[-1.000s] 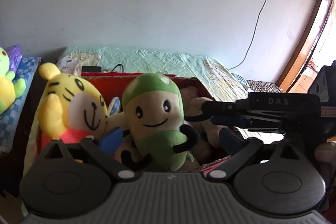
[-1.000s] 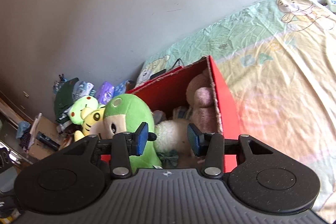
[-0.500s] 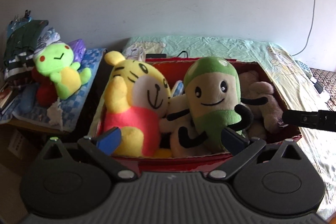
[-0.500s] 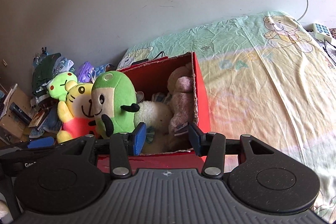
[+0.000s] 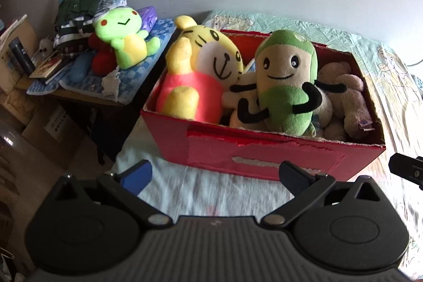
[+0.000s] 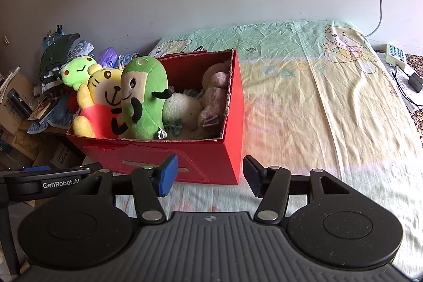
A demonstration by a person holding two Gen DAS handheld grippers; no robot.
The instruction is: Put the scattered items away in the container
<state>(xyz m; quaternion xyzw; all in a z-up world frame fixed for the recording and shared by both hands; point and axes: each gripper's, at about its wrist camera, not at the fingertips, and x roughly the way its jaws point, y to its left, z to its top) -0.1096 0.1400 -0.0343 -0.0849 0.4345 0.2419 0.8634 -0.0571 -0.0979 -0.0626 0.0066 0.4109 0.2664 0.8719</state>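
A red cardboard box (image 5: 264,152) (image 6: 232,147) stands on the bed. In it are a yellow tiger plush (image 5: 201,75) (image 6: 100,97), a green bean plush (image 5: 288,86) (image 6: 144,97), a white plush (image 6: 182,107) and a brown bear plush (image 5: 349,97) (image 6: 214,94). My left gripper (image 5: 214,176) is open and empty, in front of the box. My right gripper (image 6: 208,173) is open and empty, in front of the box's right corner.
A side table (image 5: 87,94) left of the bed holds a green frog plush (image 5: 124,36) (image 6: 76,69), folded clothes (image 5: 79,4), a blue cloth and books. The bed sheet (image 6: 317,97) stretches to the right. A power strip (image 6: 395,54) and cables lie at the far right.
Both grippers have drawn back from the box and up; the green bean plush that was close between the left fingers now sits in the box. Both stay open.
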